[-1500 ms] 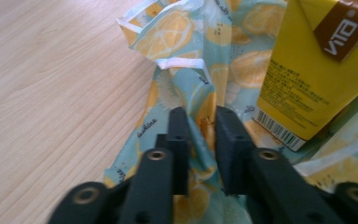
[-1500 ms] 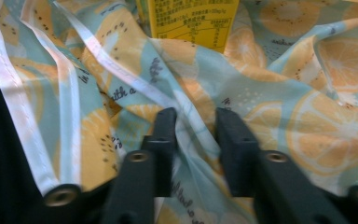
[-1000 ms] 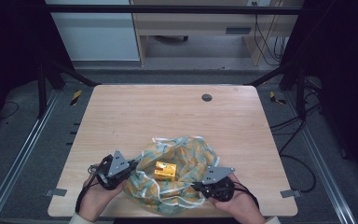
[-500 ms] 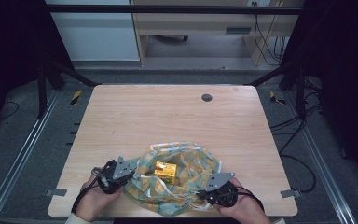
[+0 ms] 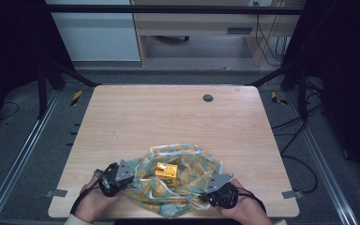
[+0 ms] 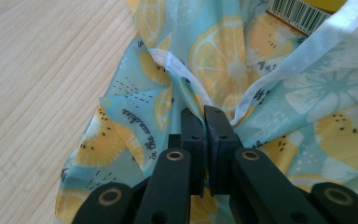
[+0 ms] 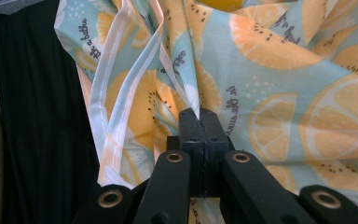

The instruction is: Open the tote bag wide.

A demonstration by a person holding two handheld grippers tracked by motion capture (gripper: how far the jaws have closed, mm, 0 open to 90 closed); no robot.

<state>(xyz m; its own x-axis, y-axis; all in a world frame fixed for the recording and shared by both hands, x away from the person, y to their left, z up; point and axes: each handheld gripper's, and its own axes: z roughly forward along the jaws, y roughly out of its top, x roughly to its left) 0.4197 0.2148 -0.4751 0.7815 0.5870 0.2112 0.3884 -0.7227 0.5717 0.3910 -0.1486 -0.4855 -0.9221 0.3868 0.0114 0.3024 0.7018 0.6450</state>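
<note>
The left tool (image 6: 204,114) is clenched on a fold of the cloth (image 6: 279,93), its jaws pinching the fabric right where a white hem runs up toward 1 o'clock. In the high view this tool (image 5: 130,172) sits at 9 o'clock of the cloth (image 5: 194,176), held by the left hand (image 5: 93,201). The right tool (image 7: 199,114) is also clenched on the cloth (image 7: 279,93), gripping a gathered pleat with white edging climbing to 11 o'clock. From above it (image 5: 205,193) bites the cloth at about 4 o'clock, with the right hand (image 5: 241,211) behind it. Between the two tools the lemon-print cloth lies bunched at the table's (image 5: 168,117) 6 o'clock edge, and a yellow box (image 5: 166,171) rests in its middle
</note>
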